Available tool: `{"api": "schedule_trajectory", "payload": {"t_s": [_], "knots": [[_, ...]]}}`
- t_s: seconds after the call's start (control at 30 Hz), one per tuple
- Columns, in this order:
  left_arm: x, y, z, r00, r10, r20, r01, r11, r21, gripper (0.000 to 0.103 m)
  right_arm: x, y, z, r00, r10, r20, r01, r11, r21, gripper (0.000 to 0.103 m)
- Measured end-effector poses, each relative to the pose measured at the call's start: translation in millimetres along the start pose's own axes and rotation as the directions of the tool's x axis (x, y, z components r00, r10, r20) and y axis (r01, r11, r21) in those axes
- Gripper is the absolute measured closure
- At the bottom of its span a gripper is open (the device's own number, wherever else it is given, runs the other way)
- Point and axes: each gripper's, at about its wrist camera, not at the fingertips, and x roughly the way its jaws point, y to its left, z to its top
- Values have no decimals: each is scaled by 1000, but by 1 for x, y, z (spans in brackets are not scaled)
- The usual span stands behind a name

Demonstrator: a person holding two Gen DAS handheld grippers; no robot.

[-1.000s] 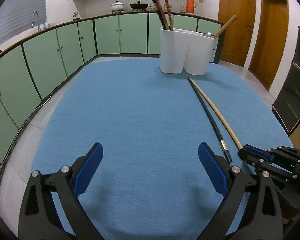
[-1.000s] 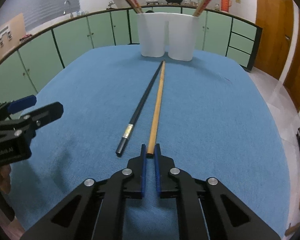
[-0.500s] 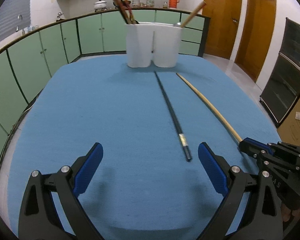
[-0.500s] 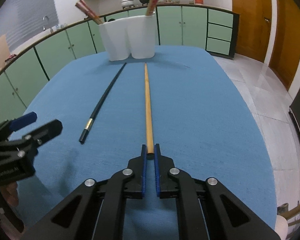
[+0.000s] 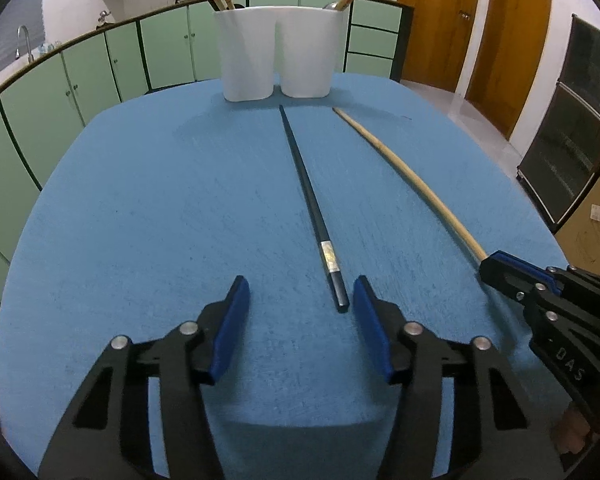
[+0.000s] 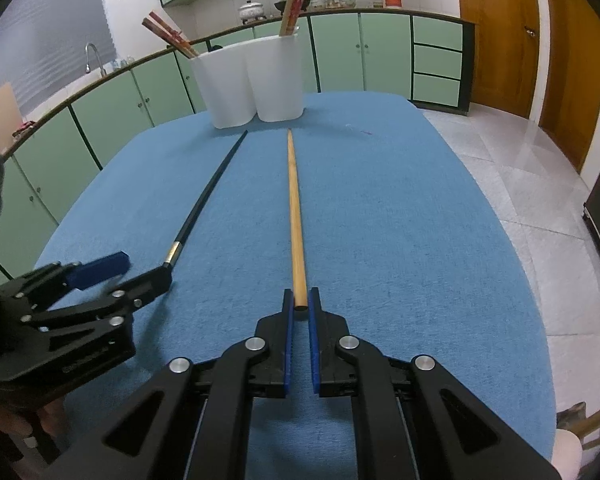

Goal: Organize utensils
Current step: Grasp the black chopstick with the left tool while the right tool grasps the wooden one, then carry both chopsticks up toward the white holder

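The left tool point(image 5: 298, 312) is closing, and the near end of the black chopstick point(image 5: 310, 204) is lying between its jaws, close to the right pad point(image 5: 370, 320), not yet pressed. It should be centred on the stick before it pinches. The right tool point(image 6: 300, 312) is clamped on the near end of the wooden chopstick point(image 6: 294, 208). Both sticks are lying on the blue bench point(image 5: 140, 220) in front of the white holder point(image 5: 278, 52), their long axes running toward it, thin tips nearest to it.
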Motion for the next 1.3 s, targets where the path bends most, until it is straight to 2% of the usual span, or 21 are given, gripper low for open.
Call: {"api": "schedule_trajectory", "payload": {"t_s": [0.07,0.17,0.23,0.27,0.33,0.5,0.77,0.97,1.1,1.3], "knots": [[1,-2,2,1000,1,-1,-1,1000,0,53,0,-1,0,1000,1,1,-1,1000,0,96],[3,-4,3,1000,6,-1,-6,1000,1,65,-2,-1,-1,1000,0,4,0,1000,-1,96],[3,-6,4,1000,0,2,0,1000,9,81,-2,-1,0,1000,-1,7,1,1000,-3,96],[1,-6,3,1000,-2,2,2,1000,12,83,-3,0,0,1000,-1,9,1,1000,-3,96],[0,-5,3,1000,-9,3,9,1000,13,96,-5,-1,0,1000,-1,13,1,1000,-5,96],[-6,-1,5,1000,-18,5,18,1000,10,96,-14,2,2,999,-17,37,18,999,-31,96],[-52,4,19,993,6,114,-11,999,46,97,-46,6,20,993,-22,119,31,997,-77,96],[-95,9,44,976,3,219,-12,999,40,97,-77,4,46,981,-6,196,23,996,-88,96],[-121,11,61,959,-11,284,0,999,38,97,-98,2,69,968,34,248,-13,996,-87,96],[-145,16,94,937,-41,347,33,999,29,97,-116,1,106,952,81,296,-58,995,-86,96]]}}
